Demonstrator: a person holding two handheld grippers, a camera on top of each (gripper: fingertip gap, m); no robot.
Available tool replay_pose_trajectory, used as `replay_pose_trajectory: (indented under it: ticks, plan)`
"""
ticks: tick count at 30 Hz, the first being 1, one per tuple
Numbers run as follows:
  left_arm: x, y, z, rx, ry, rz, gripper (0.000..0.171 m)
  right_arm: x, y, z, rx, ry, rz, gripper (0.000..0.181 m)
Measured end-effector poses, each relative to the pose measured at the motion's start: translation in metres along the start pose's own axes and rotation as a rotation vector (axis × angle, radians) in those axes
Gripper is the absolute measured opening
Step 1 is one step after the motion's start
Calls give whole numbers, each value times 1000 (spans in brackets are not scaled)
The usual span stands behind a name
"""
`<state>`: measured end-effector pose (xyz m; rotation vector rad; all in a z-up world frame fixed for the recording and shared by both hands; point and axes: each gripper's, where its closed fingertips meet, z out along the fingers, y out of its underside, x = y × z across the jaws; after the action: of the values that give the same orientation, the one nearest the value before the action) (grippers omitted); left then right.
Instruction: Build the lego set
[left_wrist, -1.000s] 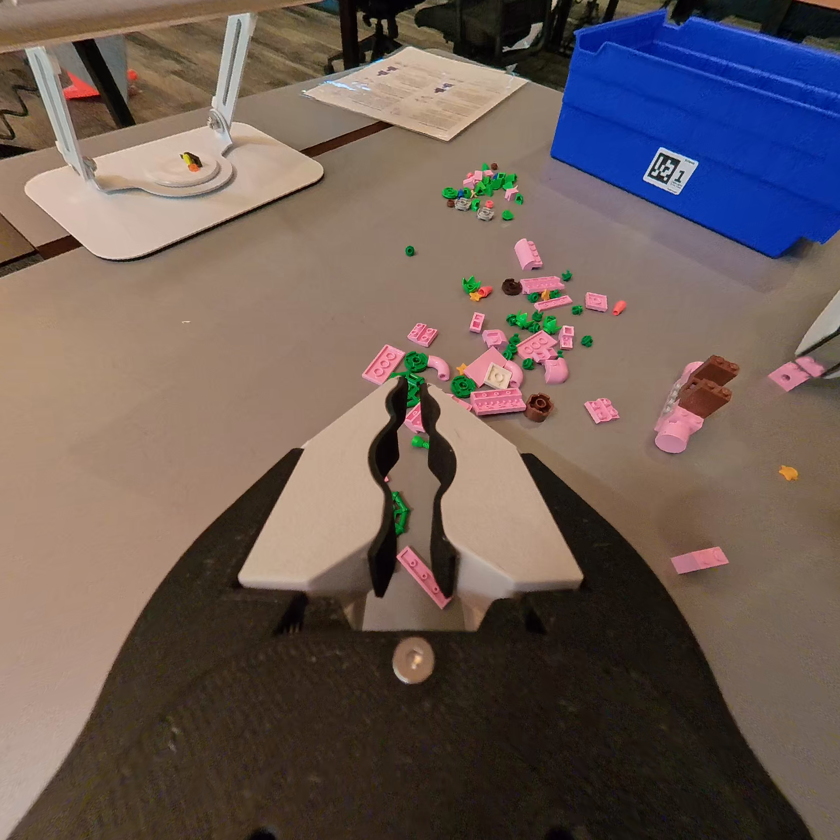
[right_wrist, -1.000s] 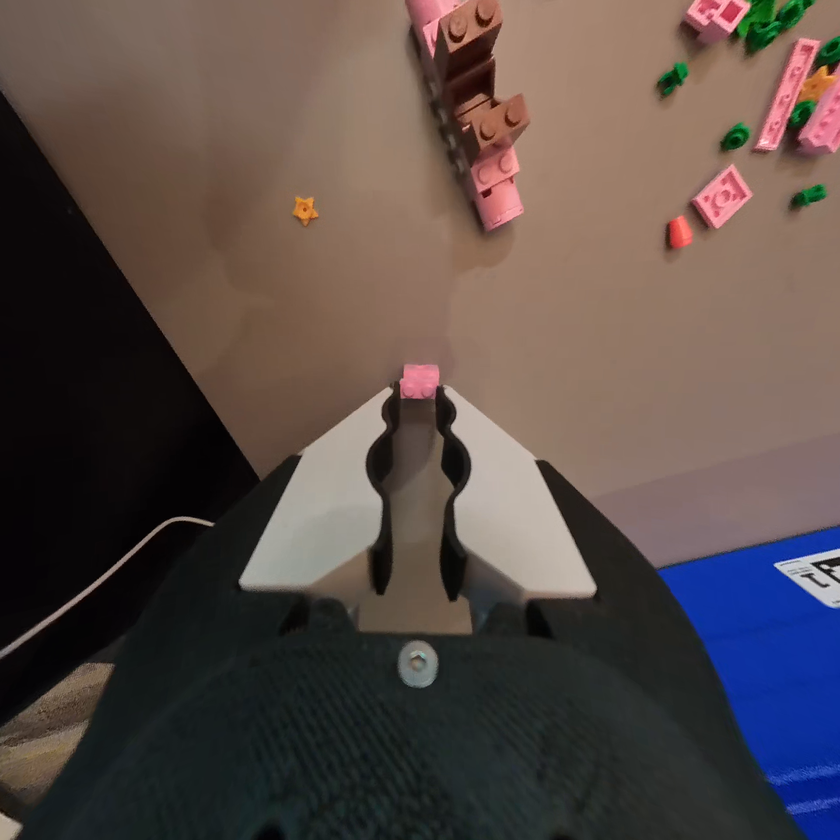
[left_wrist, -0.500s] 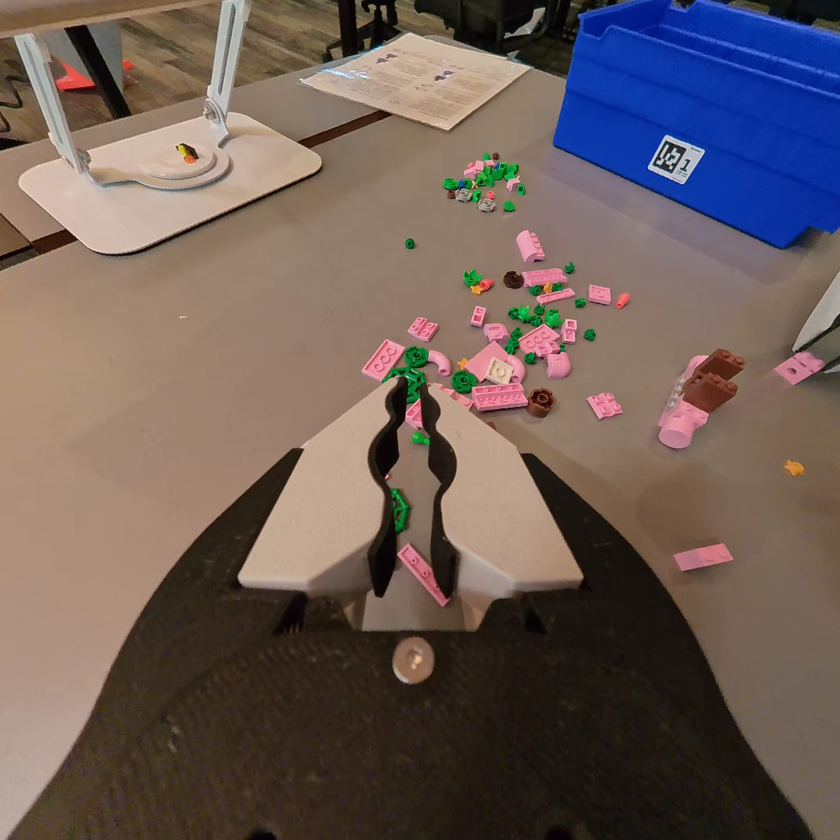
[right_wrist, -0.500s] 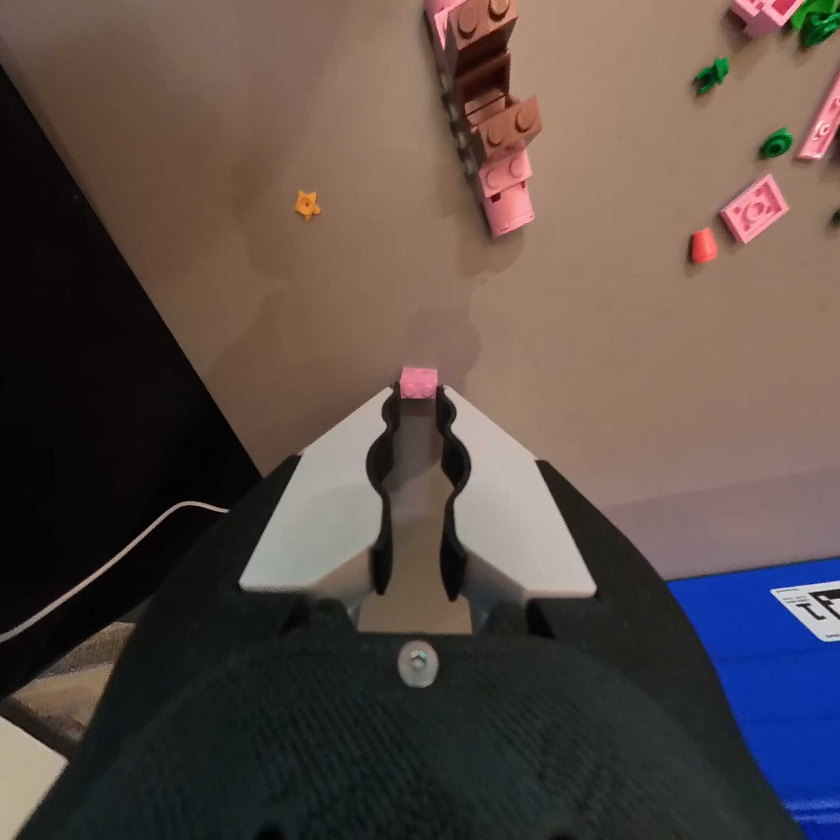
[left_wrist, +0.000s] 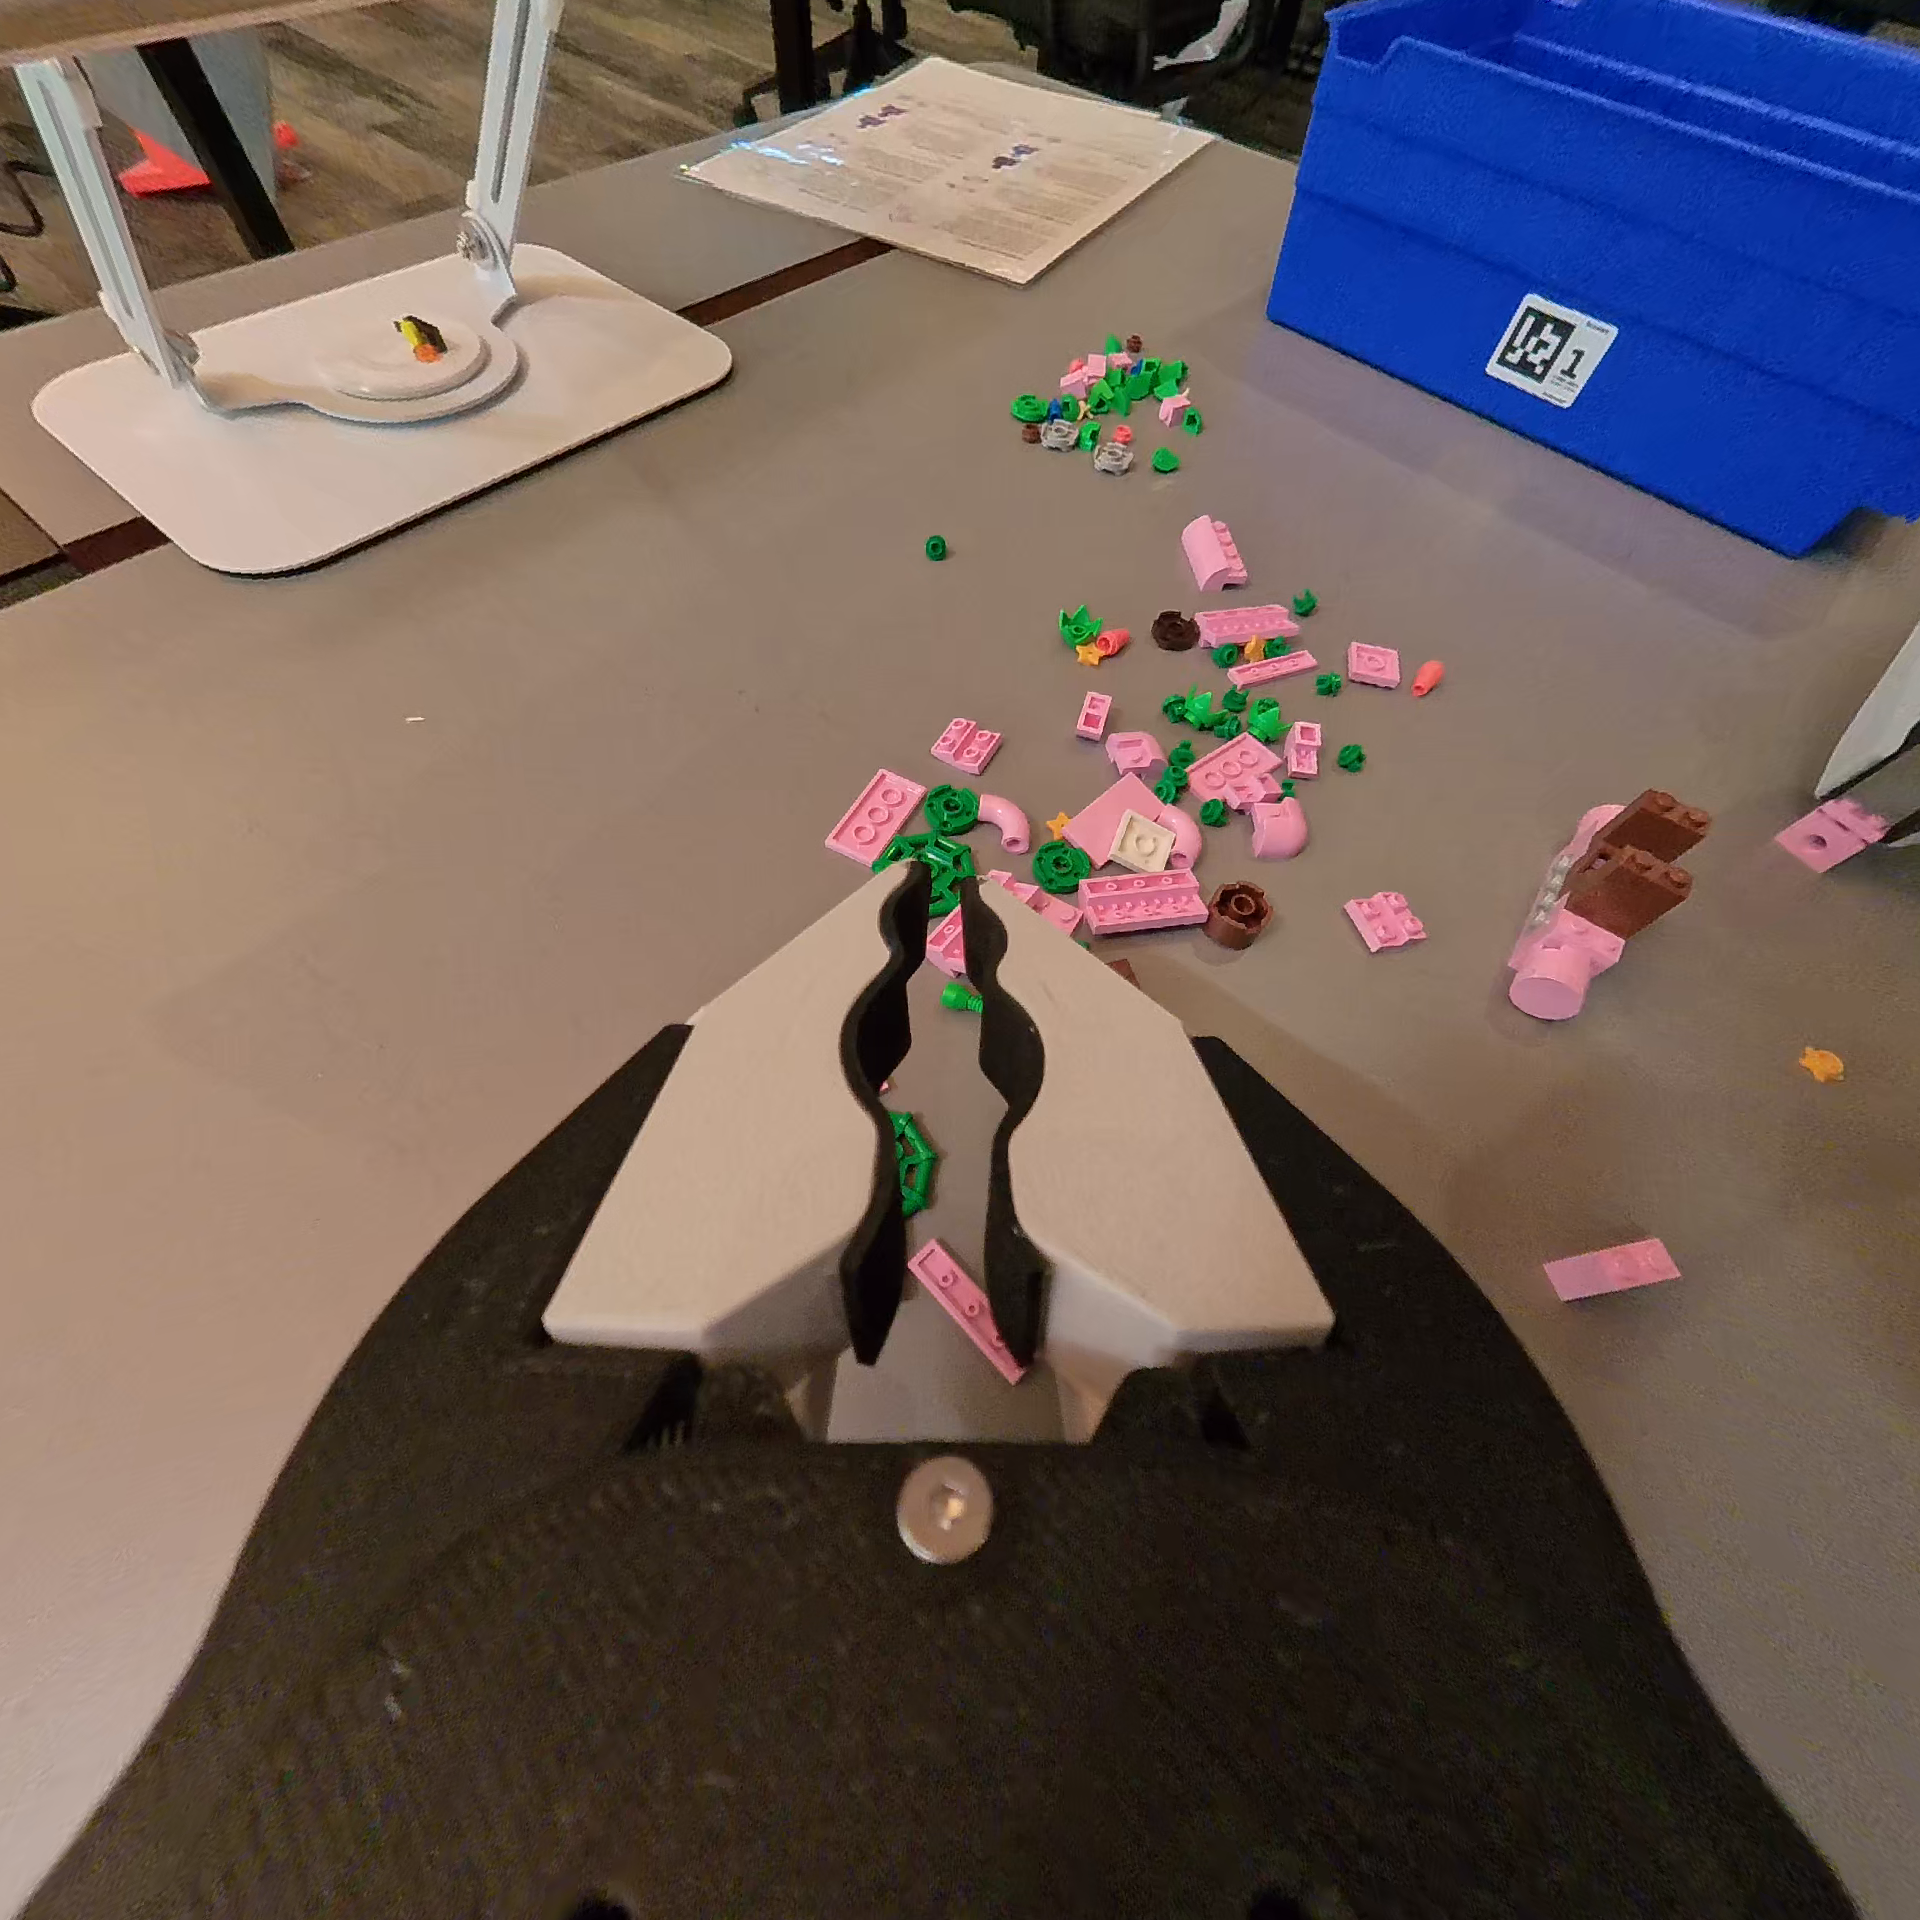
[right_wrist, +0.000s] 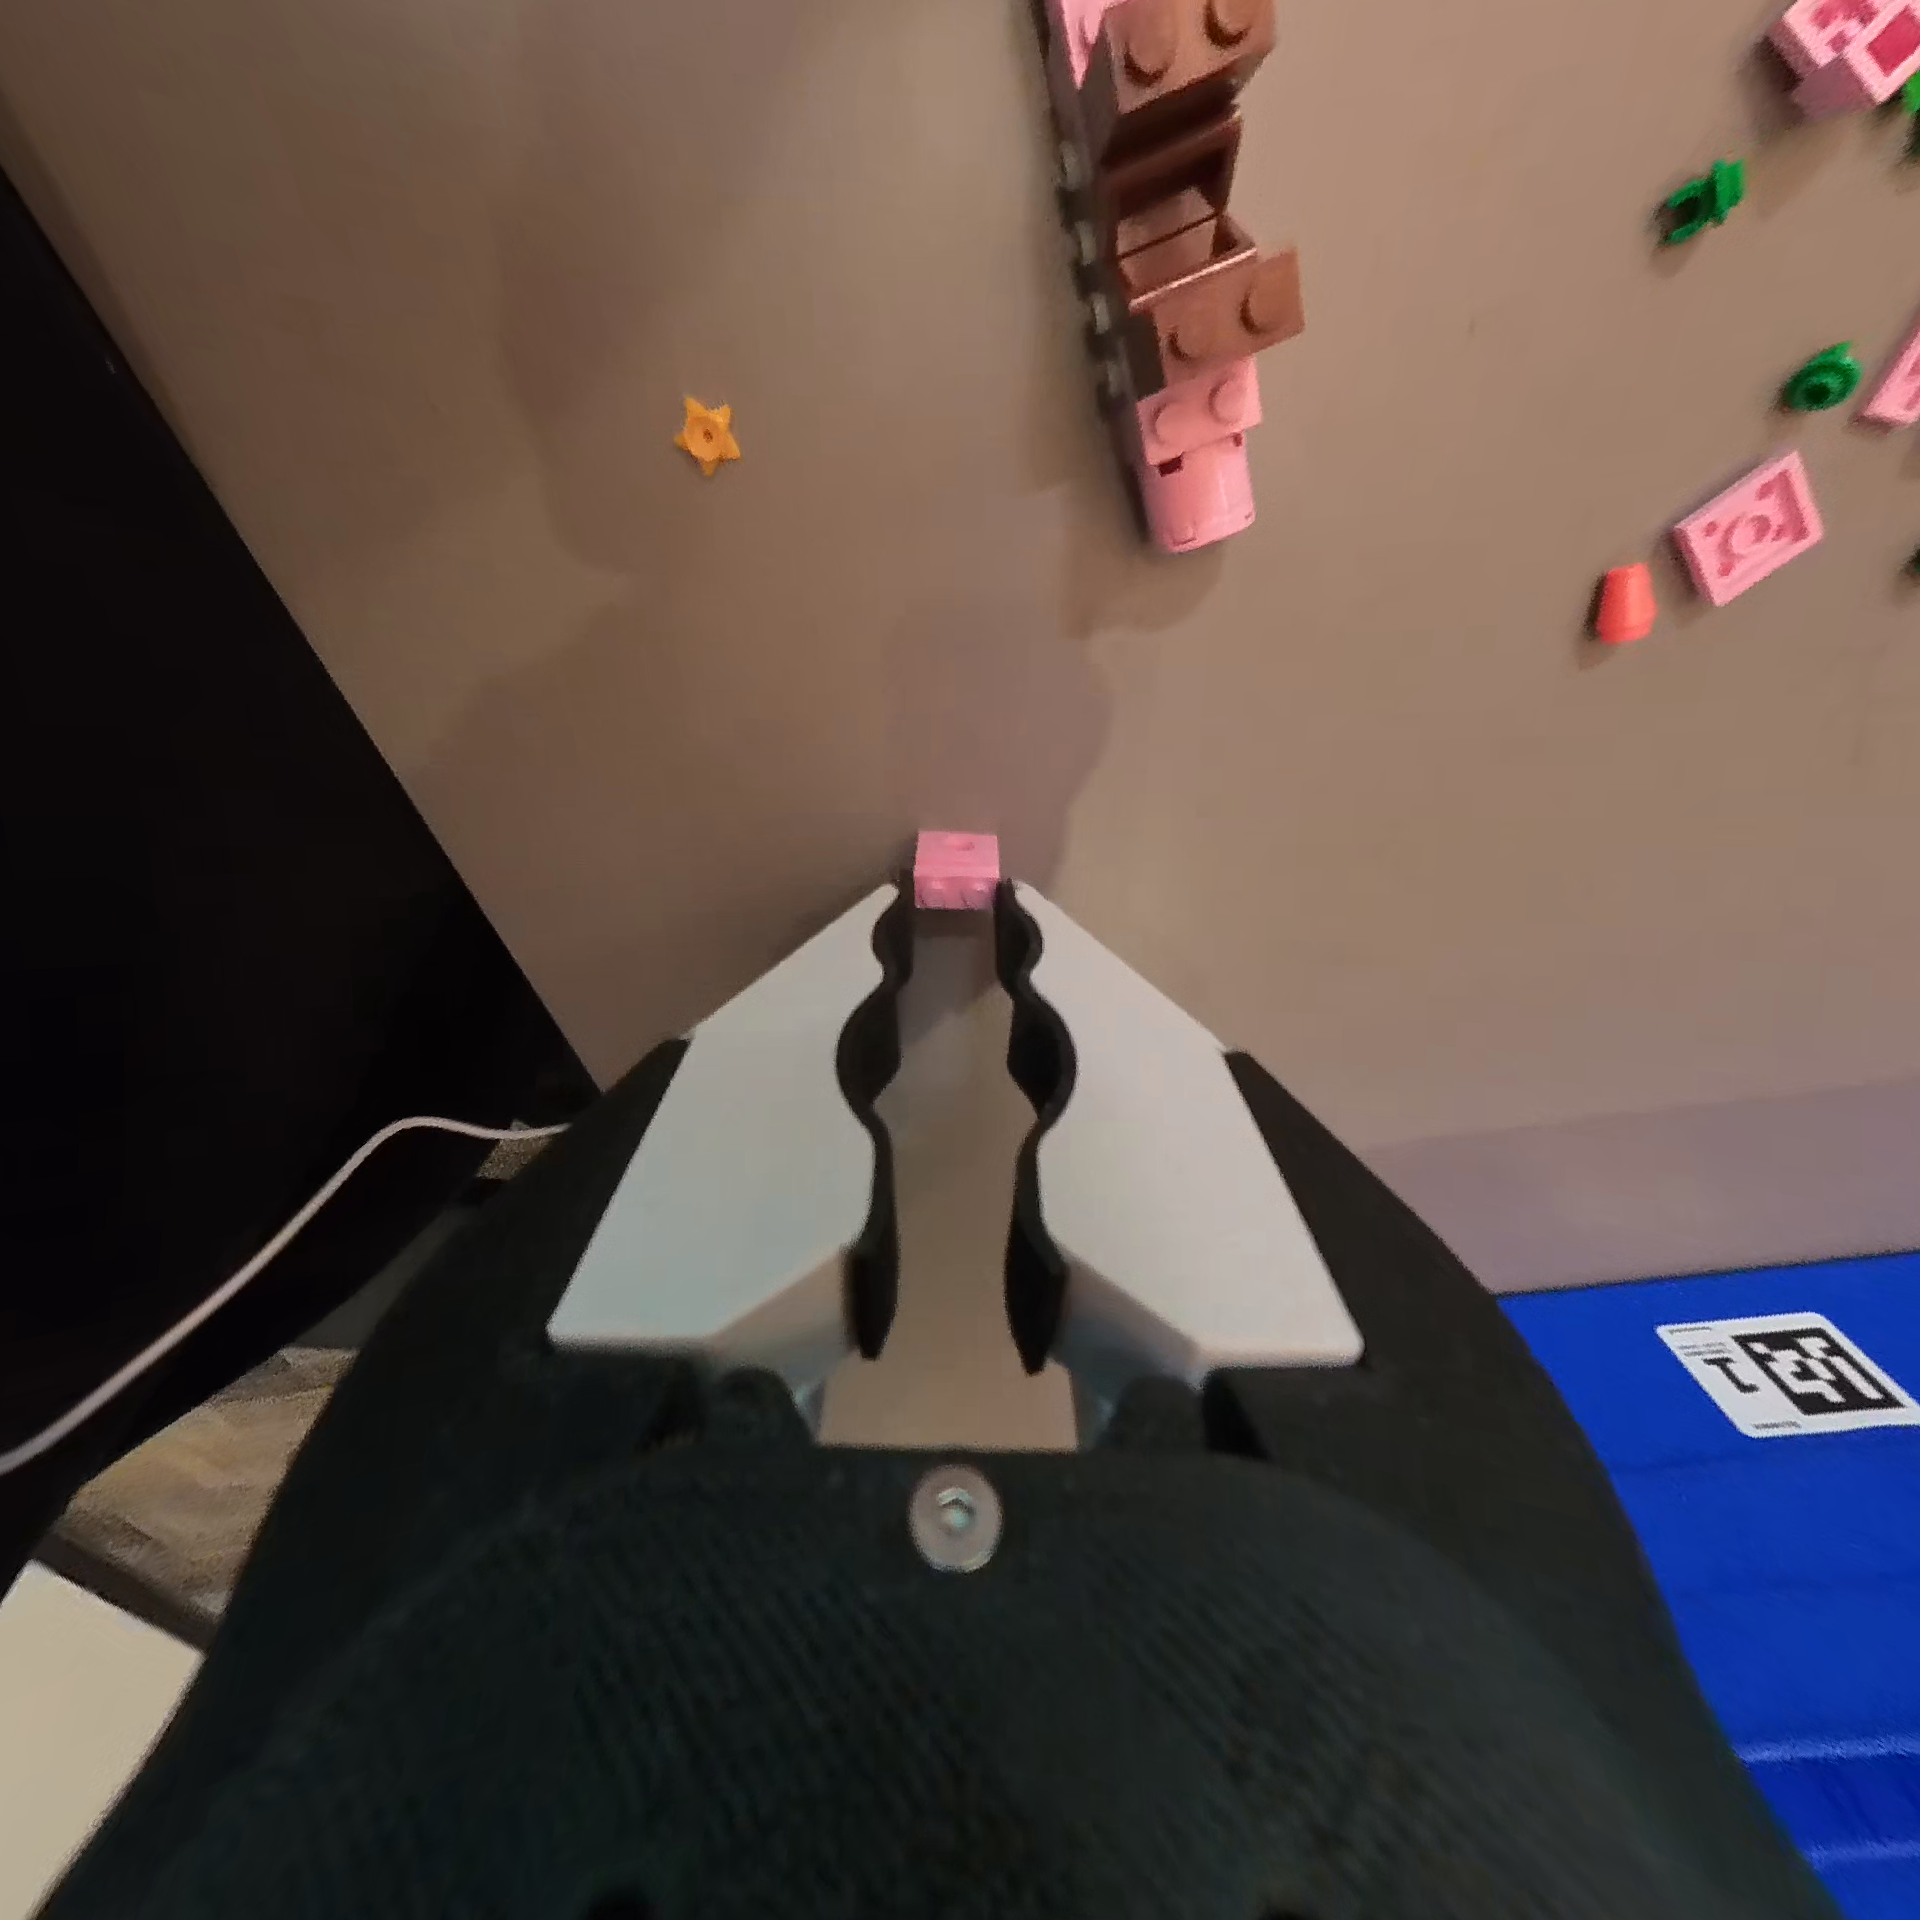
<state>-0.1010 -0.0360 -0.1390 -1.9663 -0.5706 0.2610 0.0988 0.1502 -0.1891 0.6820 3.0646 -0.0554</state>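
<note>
A part-built pink and brown model (left_wrist: 1600, 904) lies on its side on the grey table (left_wrist: 416, 883); it also shows in the right wrist view (right_wrist: 1184, 312). My right gripper (right_wrist: 956, 894) is shut on a small pink brick (right_wrist: 956, 871), held above the table short of the model's pink round end. That brick (left_wrist: 1829, 836) shows at the right edge of the left wrist view. My left gripper (left_wrist: 943, 878) is shut and empty, hovering over the near end of a scatter of loose pink, green and brown pieces (left_wrist: 1143, 831).
A blue bin (left_wrist: 1621, 208) stands at the back right, close under my right gripper (right_wrist: 1714, 1558). A white stand (left_wrist: 384, 416) and an instruction sheet (left_wrist: 956, 166) lie at the back. An orange star (right_wrist: 707, 436), a loose pink plate (left_wrist: 1610, 1268) and the table edge with a cable (right_wrist: 260, 1257) are nearby. Across from one pair of fingers to the other is roughly 30 centimeters.
My right gripper has moved closer to the model with the pink brick still in it. My left gripper has barely shifted and stays shut.
</note>
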Motion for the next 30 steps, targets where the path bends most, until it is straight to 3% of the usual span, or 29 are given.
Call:
replay_pose_trajectory:
  ticks: [14, 30]
  plan:
    - [0, 1, 0, -5, -3, 4, 4, 0, 0, 1, -55, -16, 16, 14]
    - [-1, 2, 0, -9, -6, 4, 4, -3, 0, -4, 104, -2, 85, 18]
